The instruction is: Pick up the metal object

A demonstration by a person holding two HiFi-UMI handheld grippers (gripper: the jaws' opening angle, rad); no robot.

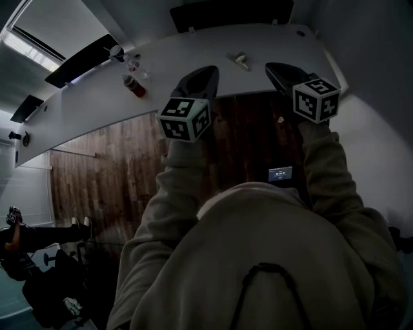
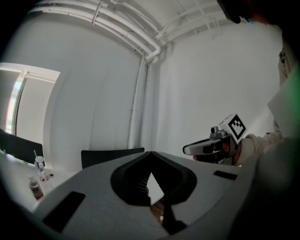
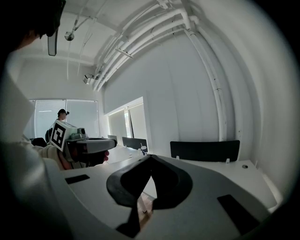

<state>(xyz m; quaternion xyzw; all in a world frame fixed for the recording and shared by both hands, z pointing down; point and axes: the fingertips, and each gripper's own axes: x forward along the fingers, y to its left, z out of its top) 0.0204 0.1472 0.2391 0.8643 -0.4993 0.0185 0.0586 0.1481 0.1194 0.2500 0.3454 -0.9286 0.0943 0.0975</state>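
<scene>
The metal object [image 1: 240, 60], small and pale, lies on the white table [image 1: 193, 51] toward its far side. Both grippers are held up at the table's near edge, short of the object and not touching it. My left gripper [image 1: 210, 69] points at the table left of the object, its jaws closed together with nothing between them [image 2: 151, 153]. My right gripper [image 1: 271, 66] sits right of the object, its jaws also shut and empty [image 3: 150, 156]. Neither gripper view shows the object. Each gripper view catches the other gripper off to its side.
A red-capped bottle [image 1: 133, 84] and a cup [image 1: 116, 51] stand on the table's left part. A dark chair back [image 1: 229, 13] rises behind the table. Wooden floor [image 1: 110, 167] lies below. A person's legs [image 1: 39, 235] show at lower left.
</scene>
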